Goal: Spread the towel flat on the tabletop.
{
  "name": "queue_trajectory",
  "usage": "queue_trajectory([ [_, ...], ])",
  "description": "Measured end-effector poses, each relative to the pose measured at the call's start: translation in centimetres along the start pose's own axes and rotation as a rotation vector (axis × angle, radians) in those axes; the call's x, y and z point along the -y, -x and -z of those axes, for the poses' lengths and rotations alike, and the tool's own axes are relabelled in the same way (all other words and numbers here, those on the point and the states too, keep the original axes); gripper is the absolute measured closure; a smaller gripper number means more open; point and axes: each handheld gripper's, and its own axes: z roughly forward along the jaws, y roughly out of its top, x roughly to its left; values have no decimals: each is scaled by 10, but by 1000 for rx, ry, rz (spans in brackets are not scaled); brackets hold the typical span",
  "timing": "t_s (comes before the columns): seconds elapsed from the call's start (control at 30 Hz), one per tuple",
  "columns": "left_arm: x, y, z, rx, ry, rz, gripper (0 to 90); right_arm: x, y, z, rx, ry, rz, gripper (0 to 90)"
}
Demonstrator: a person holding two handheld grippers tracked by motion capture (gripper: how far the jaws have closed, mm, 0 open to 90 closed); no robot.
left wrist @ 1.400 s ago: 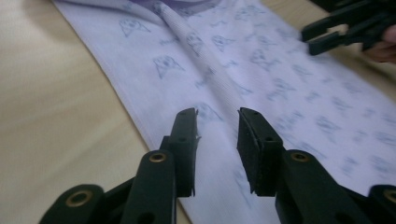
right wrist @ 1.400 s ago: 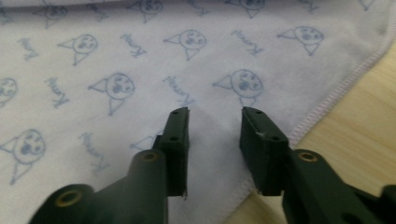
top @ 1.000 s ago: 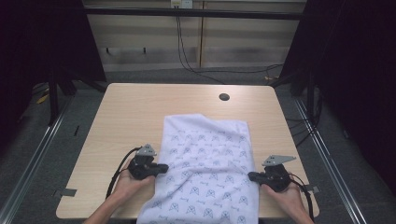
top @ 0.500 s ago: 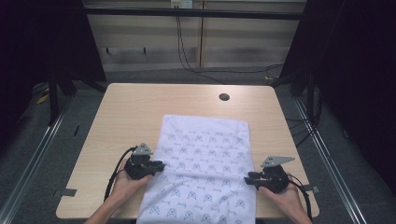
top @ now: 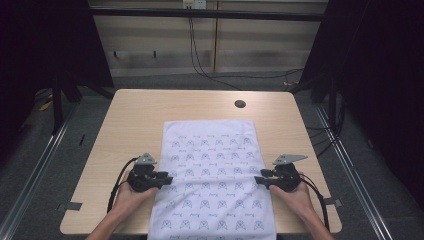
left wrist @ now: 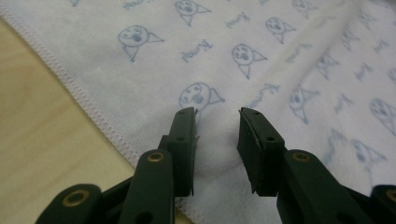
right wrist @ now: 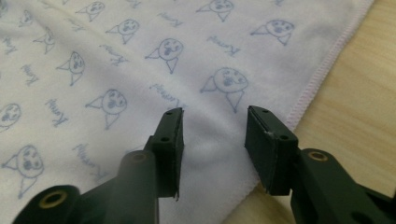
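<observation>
A white towel [top: 212,170] printed with small blue figures lies flat along the middle of the wooden table [top: 135,120], its near end hanging over the front edge. My left gripper [top: 167,178] sits at the towel's left hem, my right gripper [top: 260,179] at its right hem. Both pairs of jaws have just been opening. In the left gripper view the towel [left wrist: 261,70] lies flat under the parted jaws of my left gripper [left wrist: 217,114]. The right gripper view shows my right gripper [right wrist: 214,114] the same way over the towel [right wrist: 116,70], pads apart and gripping nothing.
A small round dark hole [top: 240,104] sits near the table's far edge. Bare wood runs on both sides of the towel and beyond it. Dark floor and metal rails surround the table, with cables at the back wall.
Both grippers have let go of the towel's side hems and their jaws now stand apart. The towel has settled flatter and straighter. The right hand has shifted slightly.
</observation>
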Motion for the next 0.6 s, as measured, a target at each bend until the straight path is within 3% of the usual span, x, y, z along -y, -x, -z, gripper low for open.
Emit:
queue_trajectory([
  [0.03, 3, 2, 3, 15, -8, 4, 675, 1, -1, 0, -1, 3, 5, 574],
  [0.1, 7, 3, 6, 13, -16, -27, 735, 2, -5, 1, 5, -4, 28, 610],
  [0.13, 8, 2, 7, 17, -15, -29, 767, 2, -7, 2, 26, -10, 31, 672],
  [0.2, 7, -3, 6, 31, -16, -22, 813, 1, -6, 1, 33, -14, 29, 695],
  [0.23, 4, -6, 4, 18, 1, -5, 814, 0, -5, 1, 28, -14, 19, 719],
  [0.3, -3, -12, -3, -6, 12, -11, 825, -1, -2, 1, 18, -15, 9, 747],
  [0.4, -12, -15, -13, -46, 28, -16, 858, -1, -2, 1, 11, -17, -4, 682],
  [0.47, -15, -15, -13, -51, 12, -36, 885, -1, -5, 1, -4, -18, -7, 579],
  [0.53, -15, -16, -12, -48, 2, -41, 900, -2, -5, 3, -4, -3, 0, 564],
  [0.6, -13, -17, -8, -33, -5, -10, 900, -2, -3, 8, -3, 33, -26, 564],
])
